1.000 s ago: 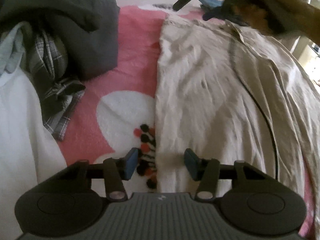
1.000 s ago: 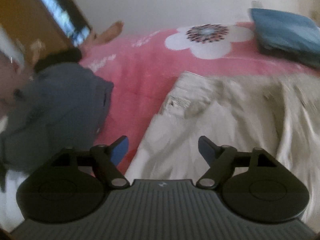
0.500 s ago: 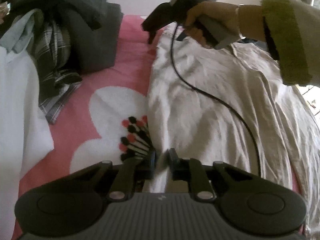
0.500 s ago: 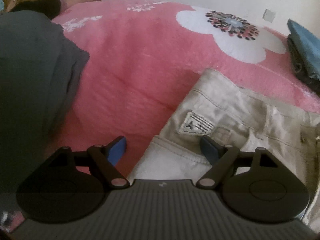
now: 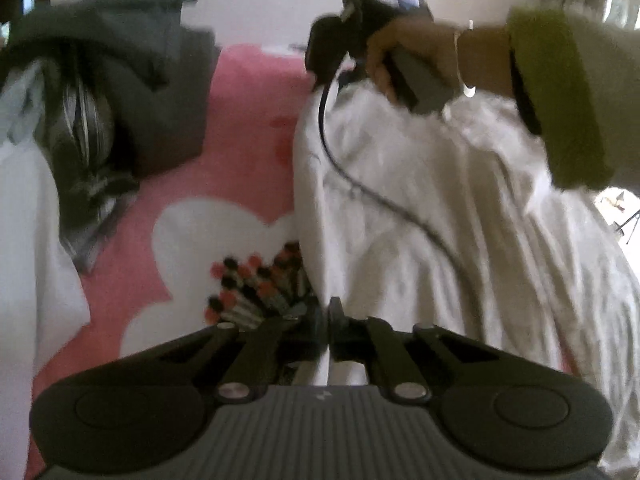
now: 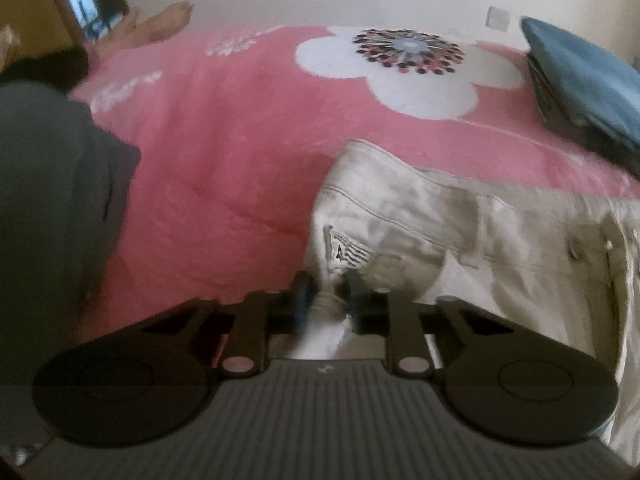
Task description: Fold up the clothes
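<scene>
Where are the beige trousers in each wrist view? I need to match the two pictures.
Left wrist view: the beige trousers fill the right half, running up to the right hand; their edge is pinched in the left gripper.
Right wrist view: the trousers lie lower right, waistband corner and label between the closing right gripper fingers.
Shared landmark: the pink flowered blanket.

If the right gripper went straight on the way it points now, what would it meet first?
Most likely the beige trousers: the right gripper is closing on their edge, and more of their cloth lies directly ahead. Depth is uncertain.
</scene>
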Motion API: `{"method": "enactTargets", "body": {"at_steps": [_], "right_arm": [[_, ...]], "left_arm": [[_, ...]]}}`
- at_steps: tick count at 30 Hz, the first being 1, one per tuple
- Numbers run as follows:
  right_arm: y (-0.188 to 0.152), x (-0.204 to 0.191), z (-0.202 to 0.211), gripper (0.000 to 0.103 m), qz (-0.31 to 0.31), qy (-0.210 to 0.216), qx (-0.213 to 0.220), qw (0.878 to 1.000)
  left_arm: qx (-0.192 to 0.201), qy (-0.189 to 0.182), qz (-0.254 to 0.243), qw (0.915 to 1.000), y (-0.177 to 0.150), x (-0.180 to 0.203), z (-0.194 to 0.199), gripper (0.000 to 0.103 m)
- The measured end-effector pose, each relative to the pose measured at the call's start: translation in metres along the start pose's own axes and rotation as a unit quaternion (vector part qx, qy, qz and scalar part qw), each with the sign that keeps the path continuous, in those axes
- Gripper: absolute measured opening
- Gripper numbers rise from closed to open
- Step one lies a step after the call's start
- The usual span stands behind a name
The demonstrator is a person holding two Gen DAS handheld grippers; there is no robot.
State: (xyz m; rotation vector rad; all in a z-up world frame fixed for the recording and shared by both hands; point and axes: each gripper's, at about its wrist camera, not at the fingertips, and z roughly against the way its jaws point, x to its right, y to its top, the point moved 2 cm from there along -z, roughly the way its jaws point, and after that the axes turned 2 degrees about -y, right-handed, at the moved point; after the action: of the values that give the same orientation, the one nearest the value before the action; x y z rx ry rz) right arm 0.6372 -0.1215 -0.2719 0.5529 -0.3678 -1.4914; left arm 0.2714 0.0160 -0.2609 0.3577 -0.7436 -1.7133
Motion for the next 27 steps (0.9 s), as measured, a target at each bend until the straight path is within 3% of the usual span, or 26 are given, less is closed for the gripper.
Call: {"method": "enactTargets", "body": {"at_steps": [6,13,20,27], "right_arm": [[-0.002,0.041,0.050,0.012,-0.027,0.040,0.057,0.997],[-0.010,0.117,0.107,0.012,-0.065,0.054,0.117,0.990],[-0.044,0.210,0.121,0.011,-0.142,0.050,0.137,0.979],[-0.067,0.269,0.111,0.011,-0.180,0.048,0.130,0.974]], "left_arm": [[0.024,-0.065,-0.007,0.9976,0.021,0.028,0.028,0.004],[0.025,-0.140,-0.089,0.9859,0.047,0.097,0.033,0.004],[-0.014,-0.195,-0.136,0.9711,0.066,0.147,0.003,0.004],[-0.039,-0.233,-0.168,0.9570,0.083,0.186,-0.033,0.004]]}}
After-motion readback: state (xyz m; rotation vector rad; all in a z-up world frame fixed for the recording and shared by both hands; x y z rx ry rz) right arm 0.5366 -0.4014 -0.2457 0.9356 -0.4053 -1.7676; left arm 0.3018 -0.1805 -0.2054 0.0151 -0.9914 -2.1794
